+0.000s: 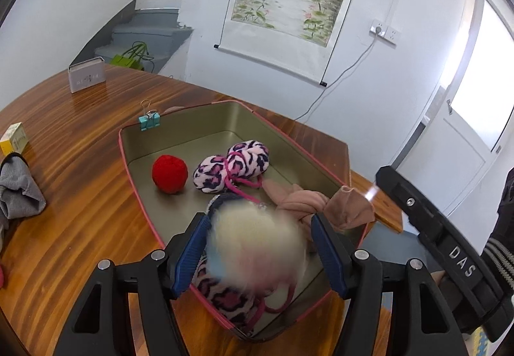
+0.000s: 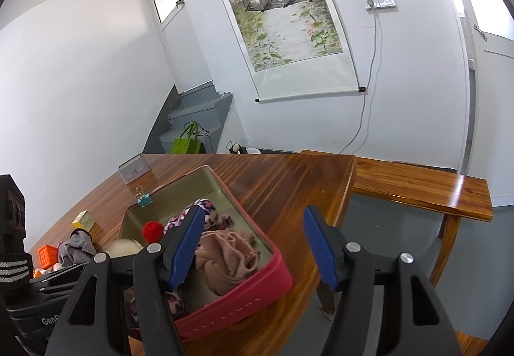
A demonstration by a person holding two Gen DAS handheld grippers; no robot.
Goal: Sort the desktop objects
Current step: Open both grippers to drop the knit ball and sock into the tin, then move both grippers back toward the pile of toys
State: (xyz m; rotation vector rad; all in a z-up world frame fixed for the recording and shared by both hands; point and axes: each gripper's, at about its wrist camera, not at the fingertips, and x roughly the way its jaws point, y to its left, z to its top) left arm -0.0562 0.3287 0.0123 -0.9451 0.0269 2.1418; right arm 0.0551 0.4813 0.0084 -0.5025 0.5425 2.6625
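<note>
A pink-rimmed tin box on the wooden table holds a red yarn ball, pink leopard-print fuzzy socks and a beige knotted cloth. My left gripper hovers over the box's near end with its jaws apart. A blurred cream fluffy ball sits between them; I cannot tell whether the pads touch it. My right gripper is open and empty above the box's right side, where the beige cloth and the red ball show.
A teal binder clip is clipped on the box's far rim. A grey cloth, a yellow box and a white card holder lie on the table to the left. An orange block and a wooden bench also show.
</note>
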